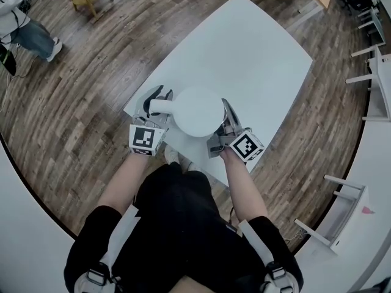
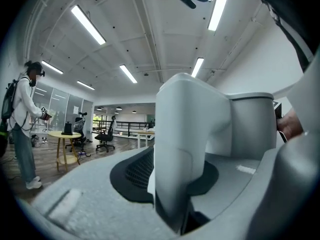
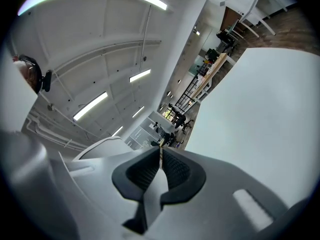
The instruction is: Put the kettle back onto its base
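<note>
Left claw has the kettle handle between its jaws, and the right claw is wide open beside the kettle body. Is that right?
No: the right claw is shut, closed tight with nothing in it, as the right gripper view shows. The rest stands: it sits beside the kettle body, and the left claw has the handle between its jaws.

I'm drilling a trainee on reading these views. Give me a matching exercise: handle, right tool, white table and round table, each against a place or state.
Things:
1. handle
2. right tool
3. white table
4. round table

Places or states:
A. jaws together, nothing between them
B. beside a standing person
C. under the kettle
D. between the open jaws of the left tool

Pairs: 1-D, 2-A, 3-C, 4-B
</note>
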{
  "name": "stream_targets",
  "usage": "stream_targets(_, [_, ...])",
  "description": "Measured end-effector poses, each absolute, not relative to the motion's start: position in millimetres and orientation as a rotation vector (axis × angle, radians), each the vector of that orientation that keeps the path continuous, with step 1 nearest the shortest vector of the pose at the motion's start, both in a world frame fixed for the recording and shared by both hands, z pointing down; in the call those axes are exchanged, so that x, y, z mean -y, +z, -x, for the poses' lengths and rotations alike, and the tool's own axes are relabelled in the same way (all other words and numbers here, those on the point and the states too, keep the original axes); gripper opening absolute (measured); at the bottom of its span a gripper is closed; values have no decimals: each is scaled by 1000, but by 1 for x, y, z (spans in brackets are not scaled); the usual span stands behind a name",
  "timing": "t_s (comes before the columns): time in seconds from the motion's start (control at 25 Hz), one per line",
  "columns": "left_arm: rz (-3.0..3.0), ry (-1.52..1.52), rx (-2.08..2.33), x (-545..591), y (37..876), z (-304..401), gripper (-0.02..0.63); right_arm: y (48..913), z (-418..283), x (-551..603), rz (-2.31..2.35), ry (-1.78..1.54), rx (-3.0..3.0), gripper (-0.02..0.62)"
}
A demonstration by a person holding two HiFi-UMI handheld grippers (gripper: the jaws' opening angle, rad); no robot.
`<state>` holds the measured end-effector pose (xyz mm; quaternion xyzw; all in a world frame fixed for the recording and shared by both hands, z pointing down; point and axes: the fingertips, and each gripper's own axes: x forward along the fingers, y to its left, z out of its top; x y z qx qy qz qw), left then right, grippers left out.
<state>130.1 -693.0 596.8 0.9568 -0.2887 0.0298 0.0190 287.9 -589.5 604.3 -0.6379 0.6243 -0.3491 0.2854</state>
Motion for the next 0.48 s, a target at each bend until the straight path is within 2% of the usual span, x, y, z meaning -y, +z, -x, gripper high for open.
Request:
stream_targets(0.08, [-2964,138,908,693,602,-125,133,602,-292,586,1700,-916,-1665,17])
stream_targets(0.48, [-2933,240,1046,671,603,-94,135,587,-295,559,1704,-859,-1689,17])
